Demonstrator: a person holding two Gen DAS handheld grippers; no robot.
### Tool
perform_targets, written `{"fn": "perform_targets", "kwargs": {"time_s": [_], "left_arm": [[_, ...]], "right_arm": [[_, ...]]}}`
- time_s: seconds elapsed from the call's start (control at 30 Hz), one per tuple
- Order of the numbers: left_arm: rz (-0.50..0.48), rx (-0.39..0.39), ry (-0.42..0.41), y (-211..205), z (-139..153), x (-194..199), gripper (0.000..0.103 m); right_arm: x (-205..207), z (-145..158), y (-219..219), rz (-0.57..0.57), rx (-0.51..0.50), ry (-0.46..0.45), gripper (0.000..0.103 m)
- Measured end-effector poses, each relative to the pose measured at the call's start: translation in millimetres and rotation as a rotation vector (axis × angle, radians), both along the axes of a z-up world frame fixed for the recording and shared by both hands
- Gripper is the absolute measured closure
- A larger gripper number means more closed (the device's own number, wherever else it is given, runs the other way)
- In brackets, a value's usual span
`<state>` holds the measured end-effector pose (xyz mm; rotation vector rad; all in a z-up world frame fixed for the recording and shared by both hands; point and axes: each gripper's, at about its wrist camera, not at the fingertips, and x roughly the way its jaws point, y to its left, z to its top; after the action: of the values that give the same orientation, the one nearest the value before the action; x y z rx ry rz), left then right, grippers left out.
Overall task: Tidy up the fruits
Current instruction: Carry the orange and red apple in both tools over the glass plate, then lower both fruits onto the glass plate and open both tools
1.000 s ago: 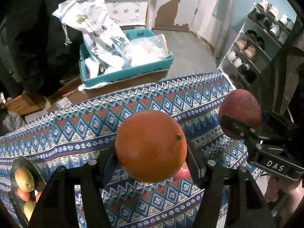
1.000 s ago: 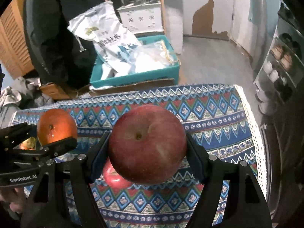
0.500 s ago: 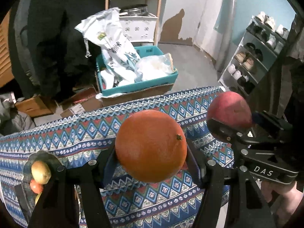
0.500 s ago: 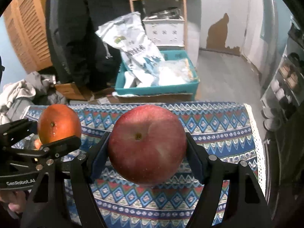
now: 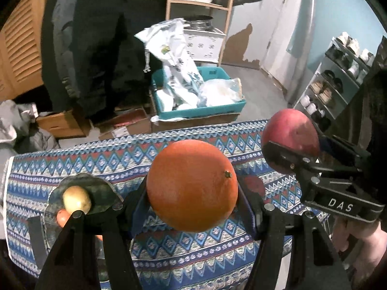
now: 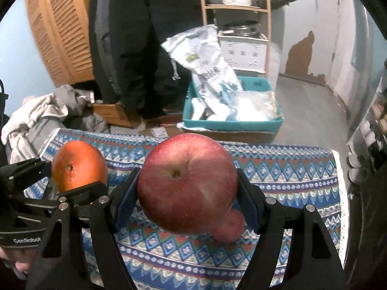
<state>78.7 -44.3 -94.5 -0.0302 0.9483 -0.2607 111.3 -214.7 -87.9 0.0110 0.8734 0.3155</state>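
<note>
The left tongs (image 5: 192, 193) are clenched on an orange (image 5: 192, 185), with one black finger on each side of it. The orange is in the air above the worktop (image 5: 169, 149) and its small stem mark looks up and to the right. The right tongs (image 6: 187, 193) grasp a red apple (image 6: 187, 183) in the same way, with the stem hollow turned toward the camera. This apple also hangs in the air over the cloth.

In the left wrist view the right tongs (image 5: 290, 154) stand to the right of the orange, with the apple (image 5: 290, 135) a little higher than it. In the right wrist view the left tongs (image 6: 77, 181) are at the left with the orange (image 6: 79, 165), near the far left edge of the worktop.

A second red apple (image 6: 229, 227) lies on the patterned cloth (image 6: 278, 169) (blue, red and white diamonds), just under the held apple and partly hidden by it. At the left part of the worktop stands a dark plate (image 5: 96, 191) with fruit on it: a yellow fruit (image 5: 77, 199) and, beside it, a small orange-red fruit (image 5: 63, 216), which the left finger covers partly.

Behind the worktop, on the floor, there is a teal crate (image 5: 200, 111) with white bags inside. A wooden shelf (image 6: 241, 7) with a pot stands further back, and a dark coat (image 6: 145, 36) hangs at the left of it.
</note>
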Motion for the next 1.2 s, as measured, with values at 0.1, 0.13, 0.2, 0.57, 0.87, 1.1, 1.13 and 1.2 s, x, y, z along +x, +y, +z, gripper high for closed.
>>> {"fn": "perform_targets", "kwargs": {"time_s": [0.1, 0.13, 0.2, 0.57, 0.87, 1.1, 1.13, 1.2], "left_arm": [[0.022, 0.0, -0.003, 15, 1, -4, 0.036], [0.033, 0.003, -0.006, 22, 1, -6, 0.036], [0.049, 0.003, -0.006, 32, 0, -9, 0.036], [0.155, -0.018, 0.031, 90, -18, -18, 0.036], [0.253, -0.033, 0.071, 139, -40, -29, 0.036], [0.318, -0.044, 0.127, 167, -69, -39, 0.036], [0.324, -0.045, 0.13, 170, -72, -40, 0.036], [0.336, -0.045, 0.143, 175, -81, -43, 0.036]], "right_arm": [[0, 1, 11, 0.021, 0.008, 0.001, 0.029], [1, 2, 15, 0.028, 0.01, 0.002, 0.029], [1, 2, 24, 0.044, 0.015, 0.002, 0.029], [11, -13, 75, 0.134, 0.037, 0.036, 0.029], [22, -28, 118, 0.191, 0.036, 0.069, 0.029], [28, -45, 156, 0.25, 0.036, 0.106, 0.029], [29, -48, 161, 0.257, 0.039, 0.113, 0.029], [32, -54, 170, 0.268, 0.042, 0.13, 0.029]]}}
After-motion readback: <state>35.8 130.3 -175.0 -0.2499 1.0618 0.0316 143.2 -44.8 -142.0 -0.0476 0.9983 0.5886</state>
